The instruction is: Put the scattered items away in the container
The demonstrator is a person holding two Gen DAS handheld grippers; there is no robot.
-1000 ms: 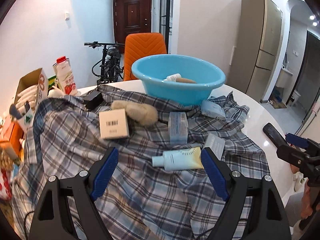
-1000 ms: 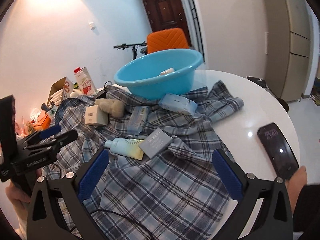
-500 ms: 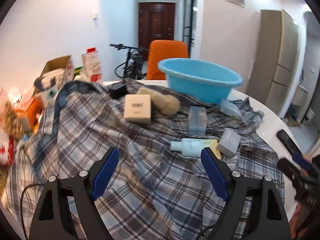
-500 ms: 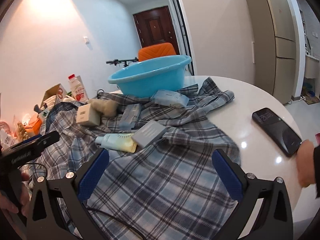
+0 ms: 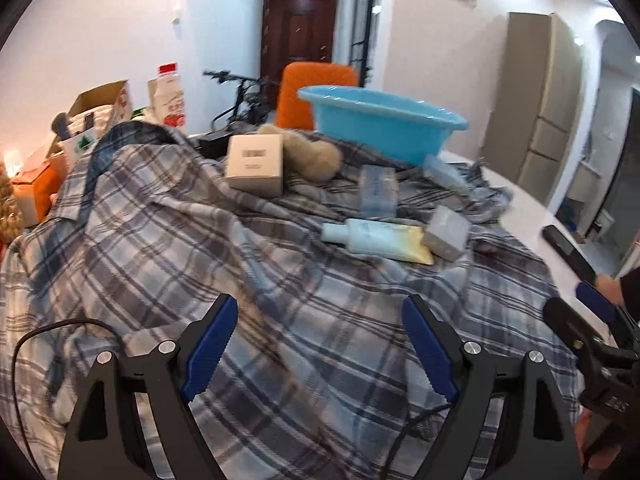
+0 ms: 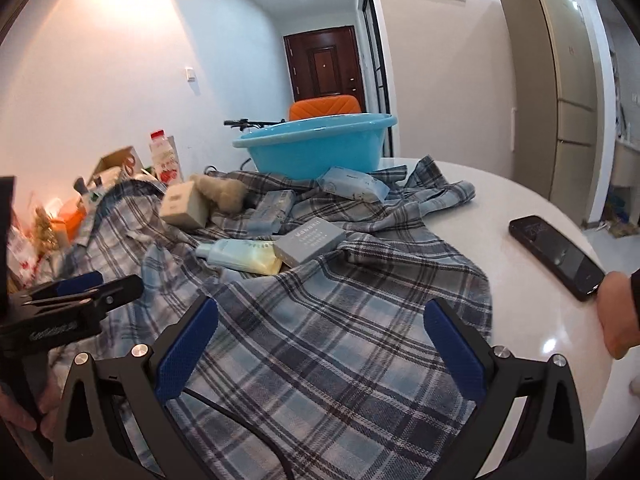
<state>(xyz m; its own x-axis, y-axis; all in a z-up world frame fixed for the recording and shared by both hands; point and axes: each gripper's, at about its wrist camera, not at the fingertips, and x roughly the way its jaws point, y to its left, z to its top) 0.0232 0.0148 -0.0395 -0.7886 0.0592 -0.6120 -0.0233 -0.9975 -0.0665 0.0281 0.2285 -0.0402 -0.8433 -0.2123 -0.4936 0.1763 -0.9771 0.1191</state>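
Note:
A blue basin (image 5: pixel 384 128) (image 6: pixel 320 148) stands at the far side of a plaid shirt (image 5: pixel 200 248) (image 6: pixel 320 320) spread on the round white table. On the shirt lie a beige box (image 5: pixel 256 164) (image 6: pixel 186 204), a tan fuzzy item (image 5: pixel 312 152) (image 6: pixel 222 192), a clear blue packet (image 5: pixel 378 192) (image 6: pixel 274 210), a pale tube (image 5: pixel 380 238) (image 6: pixel 244 256), a grey box (image 5: pixel 446 232) (image 6: pixel 310 240) and a wipes pack (image 6: pixel 352 184). My left gripper (image 5: pixel 320 340) is open and empty, low over the near shirt. My right gripper (image 6: pixel 320 340) is open and empty, likewise.
A black phone (image 6: pixel 556 256) (image 5: pixel 568 252) lies on the bare table (image 6: pixel 500 208) at the right. A milk carton (image 5: pixel 168 96), a cardboard box (image 5: pixel 96 112) and clutter stand at the left. An orange chair (image 5: pixel 316 92) and a bicycle stand behind the basin.
Both grippers have dropped lower and pulled back from the items, tilting up to a flatter view. Both stay open. The items on the shirt have not moved.

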